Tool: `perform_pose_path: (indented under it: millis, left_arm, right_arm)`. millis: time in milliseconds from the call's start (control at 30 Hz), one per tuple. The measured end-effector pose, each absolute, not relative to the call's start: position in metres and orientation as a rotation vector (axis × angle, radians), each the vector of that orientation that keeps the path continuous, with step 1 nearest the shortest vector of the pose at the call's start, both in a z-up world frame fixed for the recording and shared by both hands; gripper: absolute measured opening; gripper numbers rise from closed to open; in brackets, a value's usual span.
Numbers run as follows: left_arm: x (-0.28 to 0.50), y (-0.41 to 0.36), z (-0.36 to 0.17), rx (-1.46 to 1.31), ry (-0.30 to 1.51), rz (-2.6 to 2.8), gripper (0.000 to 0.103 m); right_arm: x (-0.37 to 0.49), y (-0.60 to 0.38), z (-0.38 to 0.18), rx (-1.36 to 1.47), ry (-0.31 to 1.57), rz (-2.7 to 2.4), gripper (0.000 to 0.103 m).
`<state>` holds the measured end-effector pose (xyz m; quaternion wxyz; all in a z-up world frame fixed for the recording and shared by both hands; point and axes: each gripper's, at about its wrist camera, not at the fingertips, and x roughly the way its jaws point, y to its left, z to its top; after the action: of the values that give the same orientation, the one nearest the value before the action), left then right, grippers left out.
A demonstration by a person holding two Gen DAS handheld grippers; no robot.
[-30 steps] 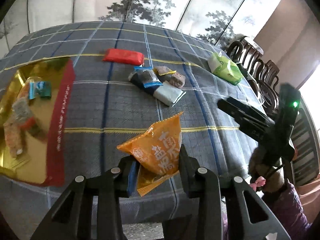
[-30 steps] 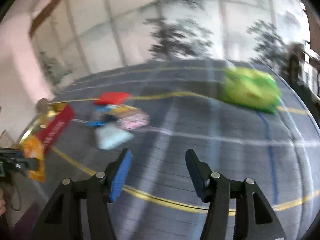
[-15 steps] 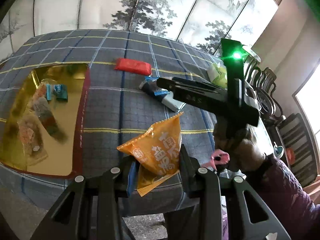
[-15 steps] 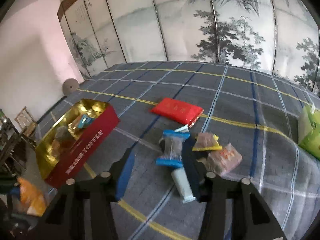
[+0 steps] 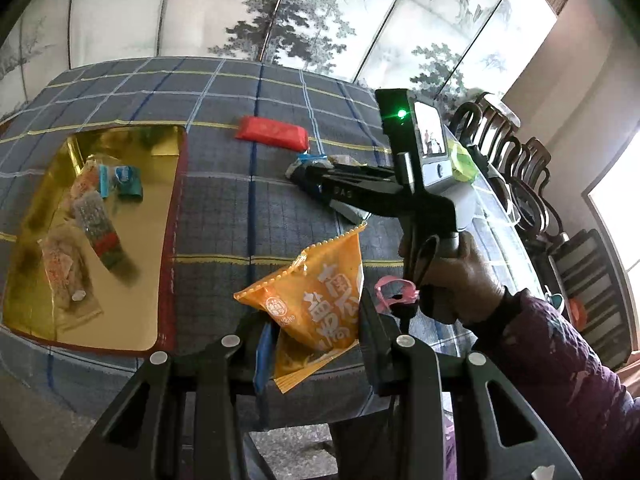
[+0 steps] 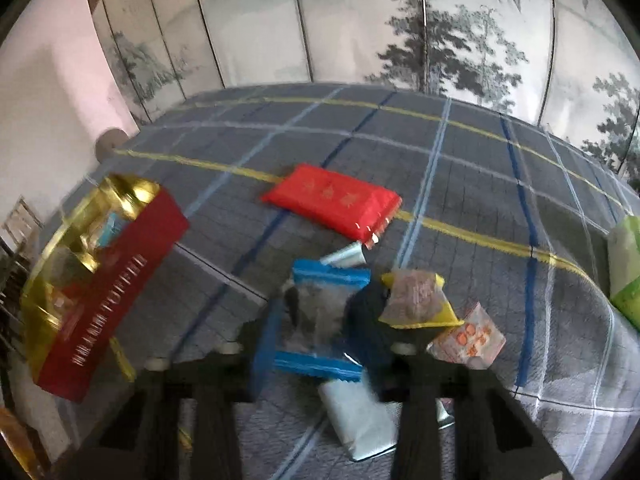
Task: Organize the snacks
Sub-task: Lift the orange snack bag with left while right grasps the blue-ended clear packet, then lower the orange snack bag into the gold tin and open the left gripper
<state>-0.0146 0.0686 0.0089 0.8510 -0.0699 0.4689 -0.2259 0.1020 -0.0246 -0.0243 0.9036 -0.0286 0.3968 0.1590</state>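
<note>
Left gripper (image 5: 314,334) clamps an orange snack packet (image 5: 316,304); right gripper (image 6: 312,340) spread wide around a blue-edged packet (image 6: 320,316).

The orange packet sits low centre of the left view, right of the gold-lined box (image 5: 168,240). A red packet (image 6: 332,204) lies mid-frame on the plaid tablecloth (image 6: 480,184).

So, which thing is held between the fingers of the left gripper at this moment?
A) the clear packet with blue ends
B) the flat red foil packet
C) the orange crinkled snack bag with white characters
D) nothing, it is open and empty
C: in the left wrist view the left gripper is shut on the orange crinkled snack bag, lifted above the plaid tablecloth.
</note>
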Motion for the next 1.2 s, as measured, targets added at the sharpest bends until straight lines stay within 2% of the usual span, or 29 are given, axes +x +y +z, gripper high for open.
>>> perform_pose_path:
  millis: [233,400,700,1200]
  left_arm:
    - [-0.025,0.077,0.016,-0.157,0.959,-0.464,0.033]
    - [-0.039,0.089,0.022,-0.162,0.936,-0.434,0.033]
    - [-0.05,0.125,0.029,-0.186,0.916,-0.349,0.033]
    - [-0.001,0.173,0.027,-0.173,0.896,-0.212,0.033]
  right_arm:
    - [0.052,-0.035,0.003,-0.029,0.693,0.343,0.024]
    - [0.009,-0.084,0.004,0.087,0.617,0.204,0.024]
    - [0.002,-0.174,-0.032,0.183,0.675,-0.058,0.024]
    - [0.006,-0.185,-0.038,0.221,0.697,-0.062,0.024]
